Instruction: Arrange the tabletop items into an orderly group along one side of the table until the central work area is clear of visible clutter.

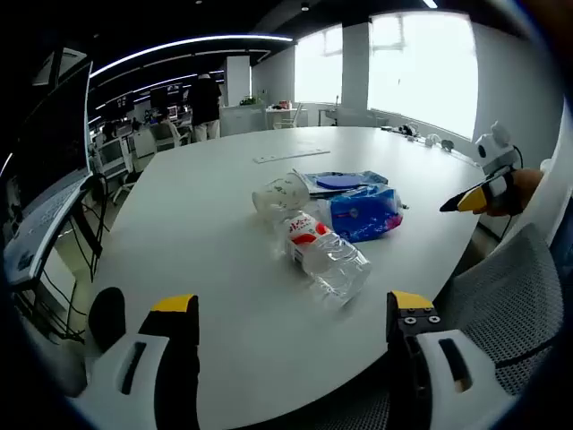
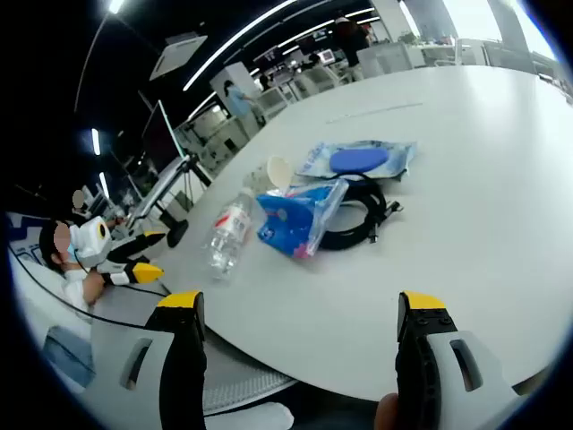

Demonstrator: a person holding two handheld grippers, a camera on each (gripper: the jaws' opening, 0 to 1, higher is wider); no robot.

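Note:
On the white table (image 1: 206, 215) several items lie bunched together. A clear water bottle (image 1: 327, 257) with a red label rests on its side. Beyond it are a tipped clear cup (image 1: 278, 193), a blue tissue pack (image 1: 363, 213) and a clear bag with a blue disc (image 1: 341, 181). The right gripper view shows the same bottle (image 2: 227, 232), cup (image 2: 273, 171), tissue pack (image 2: 299, 216) and bag (image 2: 358, 159), plus a coiled black cable (image 2: 362, 216) under the pack. My left gripper (image 1: 293, 309) stands open at the near edge. My right gripper (image 2: 302, 309) is open too, off the opposite edge.
A grey mesh chair (image 1: 512, 305) stands at the table's right. Desks with monitors (image 1: 54, 206) fill the left side. A thin paper strip (image 1: 291, 157) lies further up the table. A person (image 1: 206, 100) stands far back. The left gripper (image 2: 148, 253) shows across the table.

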